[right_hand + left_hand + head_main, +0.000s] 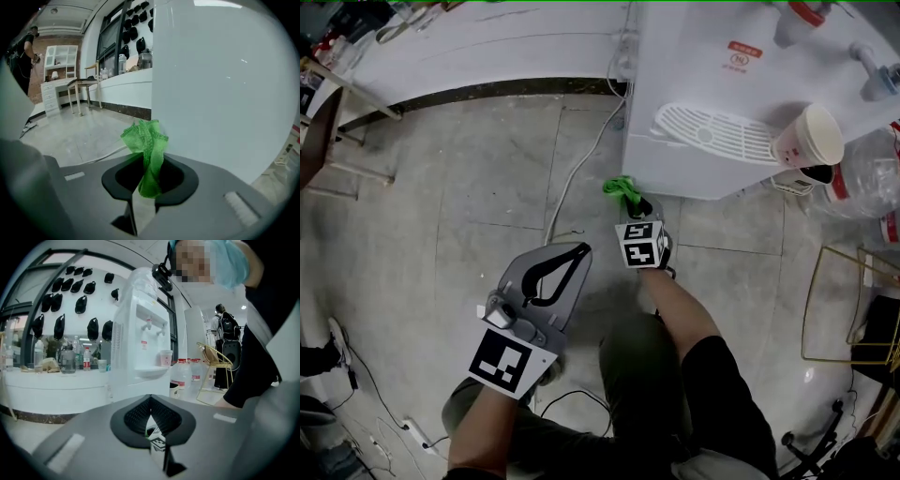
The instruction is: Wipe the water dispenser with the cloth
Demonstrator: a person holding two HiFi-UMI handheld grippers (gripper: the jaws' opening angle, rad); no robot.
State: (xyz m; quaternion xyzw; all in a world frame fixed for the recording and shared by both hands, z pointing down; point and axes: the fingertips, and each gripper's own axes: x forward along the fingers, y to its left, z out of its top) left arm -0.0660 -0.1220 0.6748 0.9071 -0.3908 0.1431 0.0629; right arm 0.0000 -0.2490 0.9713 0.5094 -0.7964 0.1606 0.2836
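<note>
**A:** Head view first. Where's the cloth?

**B:** Just above centre, toward 12 o'clock. The green cloth (622, 187) sticks out of the right gripper (637, 206), at the low left corner of the dispenser (694, 84), which fills the 1 o'clock part. A cup (811, 136) sits by the drip tray at 2 o'clock.

**A:** And the left gripper?

**B:** The left gripper (578, 251) is at 7 o'clock over bare floor, well apart from the dispenser, with its tips together.

**A:** Does the left gripper view agree?

**B:** Yes. The jaws meet at the tip and nothing is pinched between them. The dispenser (140, 343) stands past them at 12 o'clock.

**A:** What about the right gripper view?

**B:** Its jaws are clamped on the cloth (146, 140), which bunches up from centre. The dispenser's white side wall (225, 84) runs from 12 round to 4 o'clock. The cloth's edge lies against it or just beside it; I can't tell which.

**A:** So which step is this?

**B:** I'd say wiping low on the side wall, or just coming to it.

**A:** And the next move?

**B:** Probably press the bunch flat to the wall and stroke up toward 12, keeping the grip firm and clear of the cup.
</note>
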